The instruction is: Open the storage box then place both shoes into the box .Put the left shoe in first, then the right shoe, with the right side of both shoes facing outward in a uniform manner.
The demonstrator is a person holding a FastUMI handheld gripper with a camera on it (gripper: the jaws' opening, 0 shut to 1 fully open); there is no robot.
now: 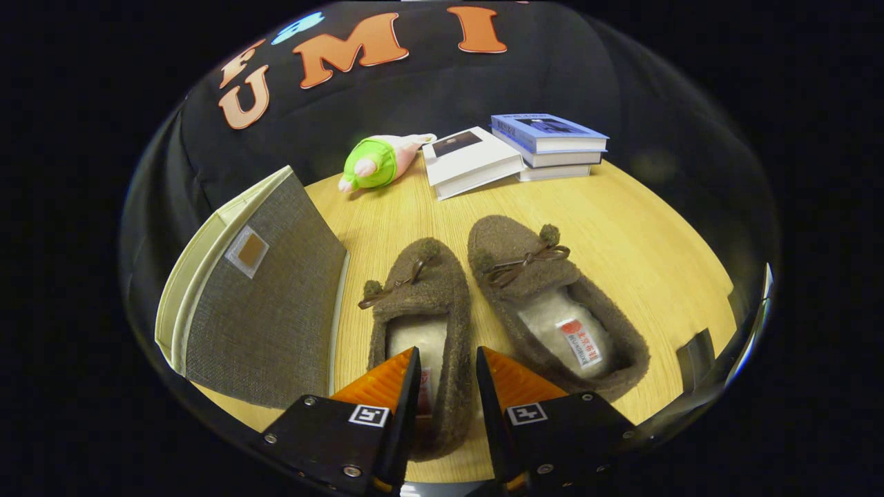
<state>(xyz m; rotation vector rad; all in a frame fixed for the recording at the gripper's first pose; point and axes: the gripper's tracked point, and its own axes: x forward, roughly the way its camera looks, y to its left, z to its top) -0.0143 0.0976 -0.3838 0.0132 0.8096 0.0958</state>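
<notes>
Round light-wood table (621, 228), black cloth wall behind it. Biggest item: grey fabric storage box (266, 310) on the left, standing on the table with a cream rim along its left edge and a small label patch on the side facing us; whether it's open I can't tell from this angle. Far side: three-book stack (552, 148) at right, one white book (469, 162) leaning against it, green-and-pink plush toy (376, 162) left of that. Task items: pair of fuzzy brown slippers, side by side mid-table, toes pointing far, heels near, small bows on the vamps. Left slipper (421, 304) sits just right of the box; right slipper (552, 297) is just beside it, angled slightly so its heel swings right. Gripper (447, 376) is at the near end of the left slipper, fingers at a narrow gap straddling its right side wall near the heel, one finger inside the opening, one outside. Wall sits between them; can't confirm both fingers press on it. Key relation: left slipper's long axis runs near-to-far, roughly in line with the fingers, shoe directly ahead and under them. Judgement: grasp on the left shoe is being set; box is a short move left.
</notes>
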